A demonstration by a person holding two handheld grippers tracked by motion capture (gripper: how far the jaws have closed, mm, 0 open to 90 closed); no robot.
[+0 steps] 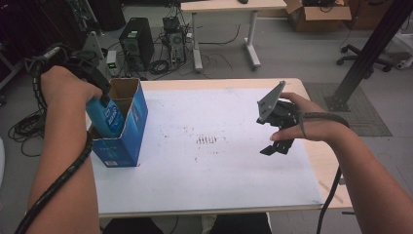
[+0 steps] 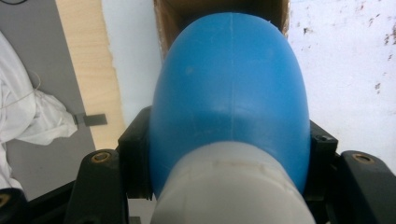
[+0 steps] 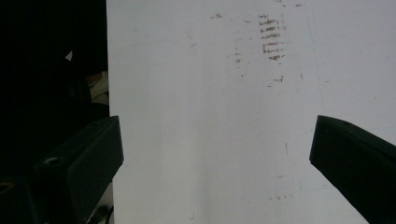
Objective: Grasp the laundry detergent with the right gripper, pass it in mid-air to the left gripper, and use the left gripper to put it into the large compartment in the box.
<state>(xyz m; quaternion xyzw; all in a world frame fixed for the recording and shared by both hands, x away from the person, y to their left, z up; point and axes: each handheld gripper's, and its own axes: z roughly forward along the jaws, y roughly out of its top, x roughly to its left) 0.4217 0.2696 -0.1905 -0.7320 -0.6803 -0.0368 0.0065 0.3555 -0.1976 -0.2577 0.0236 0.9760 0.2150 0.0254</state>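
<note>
Left gripper point(image 1: 100, 100) pinches blue bottle point(image 1: 108, 117) by shoulder just below white cap point(image 2: 231, 186), bottle partly inside open box point(image 1: 127, 141) at table's point(image 1: 219, 195) left edge. Plastic looks smooth, rounded, likely slippery; grip near neck seems safest. Right gripper point(image 1: 277, 146) hovers, jaws spread, empty.

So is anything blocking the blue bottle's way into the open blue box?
Nothing visible does. The left gripper holds the blue bottle over the blue box, whose top is open, its brown inside showing beyond the bottle.
</note>
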